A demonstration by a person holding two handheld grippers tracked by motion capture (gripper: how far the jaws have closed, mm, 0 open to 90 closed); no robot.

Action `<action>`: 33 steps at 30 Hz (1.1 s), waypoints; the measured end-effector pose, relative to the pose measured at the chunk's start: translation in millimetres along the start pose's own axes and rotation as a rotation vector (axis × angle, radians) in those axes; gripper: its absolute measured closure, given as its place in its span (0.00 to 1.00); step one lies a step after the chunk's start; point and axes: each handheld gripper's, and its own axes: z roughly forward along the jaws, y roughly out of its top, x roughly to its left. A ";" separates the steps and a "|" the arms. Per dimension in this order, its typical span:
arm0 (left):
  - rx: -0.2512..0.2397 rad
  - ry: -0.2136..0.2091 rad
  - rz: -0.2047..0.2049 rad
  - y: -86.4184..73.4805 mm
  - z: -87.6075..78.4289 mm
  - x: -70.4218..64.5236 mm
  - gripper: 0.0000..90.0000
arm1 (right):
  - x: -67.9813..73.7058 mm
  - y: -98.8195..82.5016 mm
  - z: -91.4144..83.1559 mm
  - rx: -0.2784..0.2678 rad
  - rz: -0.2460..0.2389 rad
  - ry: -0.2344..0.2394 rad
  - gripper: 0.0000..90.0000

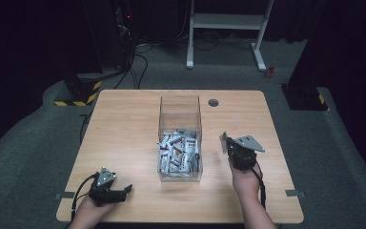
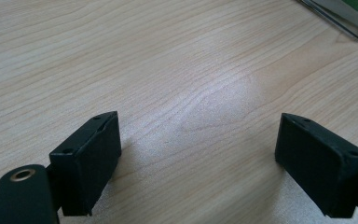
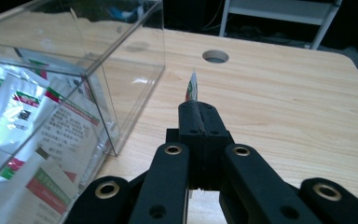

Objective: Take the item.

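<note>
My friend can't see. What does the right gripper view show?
The right claw is shut on a thin packet held edge-on above a wooden table. A clear box of packets stands to its left.

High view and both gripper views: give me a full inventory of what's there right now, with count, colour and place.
table: one, light wood, centre of the high view
cable hole: one, grey, far side of the table right of the box
clear box: one, transparent, open top, middle of the table
sachets: a pile, count unclear, white with red and green print, inside the near half of the clear box
single sachet: one, white with red and green, pinched edge-on in the right gripper, outside the box
white frame: one, on the floor beyond the table
left gripper: black, open, low over the near left corner of the table
right gripper: black, shut on the single sachet, right of the box
</note>
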 end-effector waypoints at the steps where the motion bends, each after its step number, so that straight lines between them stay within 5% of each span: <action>1: 0.000 -0.001 0.000 0.0 0.0 0.1 0.16 | -0.3 -0.7 1.3 0.004 0.002 0.000 1.00; 13: 0.001 -0.001 0.000 0.0 -0.1 0.1 0.16 | -4.7 -5.8 13.2 0.042 0.026 -0.001 1.00; 33: 0.001 0.000 0.003 0.1 -0.1 0.2 0.16 | -23.3 -14.4 24.5 0.086 0.026 -0.068 1.00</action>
